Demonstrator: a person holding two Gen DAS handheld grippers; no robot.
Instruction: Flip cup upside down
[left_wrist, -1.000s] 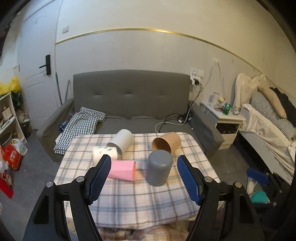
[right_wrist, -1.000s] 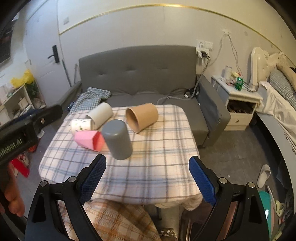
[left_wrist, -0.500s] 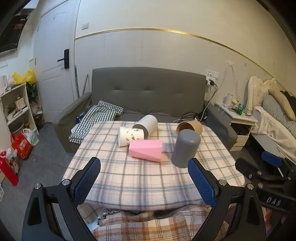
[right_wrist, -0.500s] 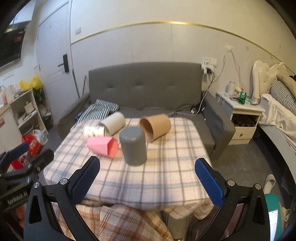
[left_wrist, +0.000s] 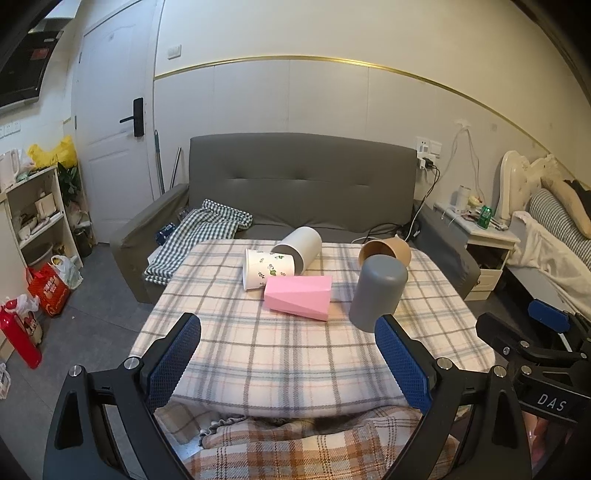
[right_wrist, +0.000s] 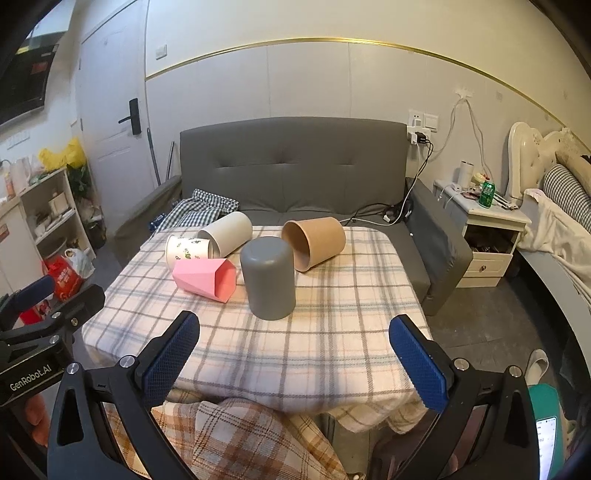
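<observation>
A grey cup (left_wrist: 378, 292) (right_wrist: 269, 277) stands upside down on the plaid table (left_wrist: 295, 354) (right_wrist: 332, 332). Beside it lie on their sides a pink faceted cup (left_wrist: 298, 296) (right_wrist: 206, 278), a white leaf-print cup (left_wrist: 267, 267) (right_wrist: 185, 251), a plain white cup (left_wrist: 300, 244) (right_wrist: 226, 232) and a brown paper cup (left_wrist: 386, 251) (right_wrist: 313, 242). My left gripper (left_wrist: 288, 365) is open and empty, back at the table's near edge. My right gripper (right_wrist: 295, 363) is open and empty, also at the near edge.
A grey sofa (left_wrist: 295, 184) stands behind the table with a checked cloth (left_wrist: 199, 236) on it. A nightstand (left_wrist: 480, 236) and bed are to the right, shelves (left_wrist: 33, 218) and bags to the left. A plaid blanket (right_wrist: 229, 443) lies below the near edge.
Both grippers have pulled back and up from the table, so the cups look farther away. The left gripper has opened wider. The cups have not moved.
</observation>
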